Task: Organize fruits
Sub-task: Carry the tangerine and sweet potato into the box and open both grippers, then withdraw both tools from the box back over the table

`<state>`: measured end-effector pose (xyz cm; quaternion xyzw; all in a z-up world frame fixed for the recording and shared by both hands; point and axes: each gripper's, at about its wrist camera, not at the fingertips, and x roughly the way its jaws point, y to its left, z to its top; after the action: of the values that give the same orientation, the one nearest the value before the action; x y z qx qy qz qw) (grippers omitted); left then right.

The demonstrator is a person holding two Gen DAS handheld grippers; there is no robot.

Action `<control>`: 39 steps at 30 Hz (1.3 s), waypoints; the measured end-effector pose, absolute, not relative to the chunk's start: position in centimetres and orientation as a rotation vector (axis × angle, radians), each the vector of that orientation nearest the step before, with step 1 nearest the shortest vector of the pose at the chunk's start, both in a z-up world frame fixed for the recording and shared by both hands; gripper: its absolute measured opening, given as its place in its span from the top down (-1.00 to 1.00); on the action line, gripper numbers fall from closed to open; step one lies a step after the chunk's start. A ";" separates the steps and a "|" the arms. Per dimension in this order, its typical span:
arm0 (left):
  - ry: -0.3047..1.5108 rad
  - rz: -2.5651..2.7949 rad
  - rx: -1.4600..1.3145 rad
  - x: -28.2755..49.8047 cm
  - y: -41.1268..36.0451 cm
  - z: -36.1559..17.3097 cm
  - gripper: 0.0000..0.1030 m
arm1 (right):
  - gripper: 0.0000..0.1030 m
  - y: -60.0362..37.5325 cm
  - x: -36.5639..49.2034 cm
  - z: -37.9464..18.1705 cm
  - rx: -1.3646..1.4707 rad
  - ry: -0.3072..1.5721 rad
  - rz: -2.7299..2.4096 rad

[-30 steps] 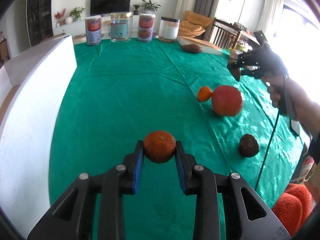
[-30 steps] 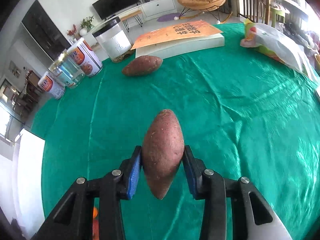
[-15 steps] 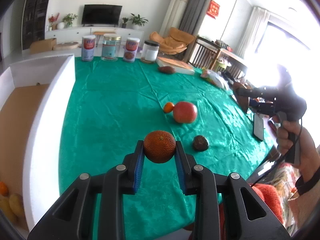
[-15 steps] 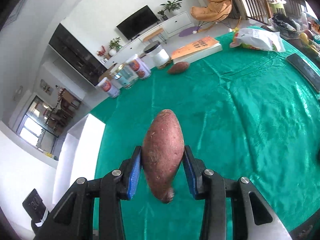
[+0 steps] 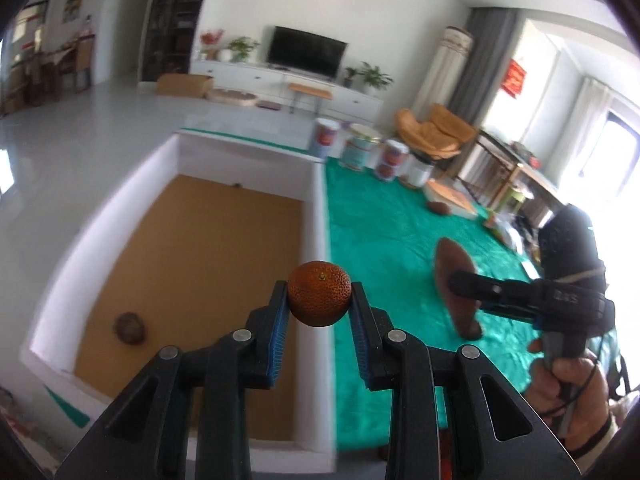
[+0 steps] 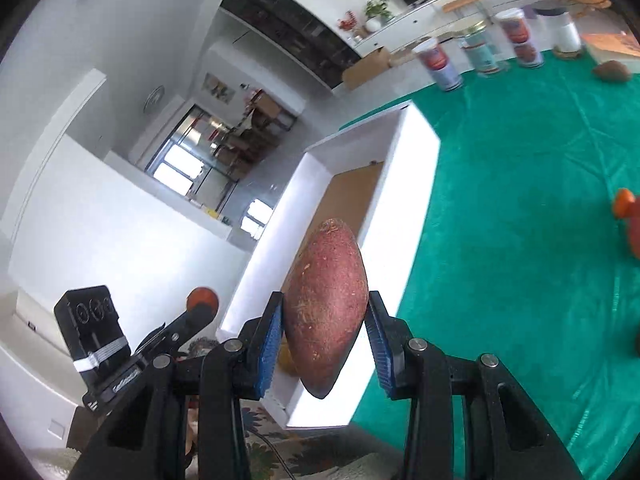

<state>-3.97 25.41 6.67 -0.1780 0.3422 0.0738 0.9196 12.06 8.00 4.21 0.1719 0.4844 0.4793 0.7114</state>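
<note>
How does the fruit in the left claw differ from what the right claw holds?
The orange in the left claw is round, pitted and orange; the sweet potato in the right claw is long, pointed and reddish-brown. The orange barely spans its pads; the sweet potato sticks out well above and below its own. Both are clamped between blue pads, near the white box.

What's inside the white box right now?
The white box shows a brown cardboard floor with one round dark brown fruit lying near its front left corner. The left gripper and its orange cover the near right part.
</note>
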 end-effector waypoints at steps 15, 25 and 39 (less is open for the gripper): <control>0.970 0.361 -0.324 1.2 31.8 -3.6 0.21 | 0.19 23.4 9.5 -1.9 -0.177 1.119 1.001; 0.769 0.293 -0.322 0.1 26.9 -0.1 -0.75 | -0.88 9.7 9.4 2.4 -0.012 0.833 0.871; 0.884 -0.144 -0.136 9.0 5.9 -3.3 -0.87 | -0.91 -22.3 11.7 -3.4 0.196 0.866 0.045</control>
<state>8.99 5.92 -3.32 -0.0657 0.4269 -0.0697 0.8992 11.72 -22.34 -3.38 0.0948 0.4190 0.0220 0.9027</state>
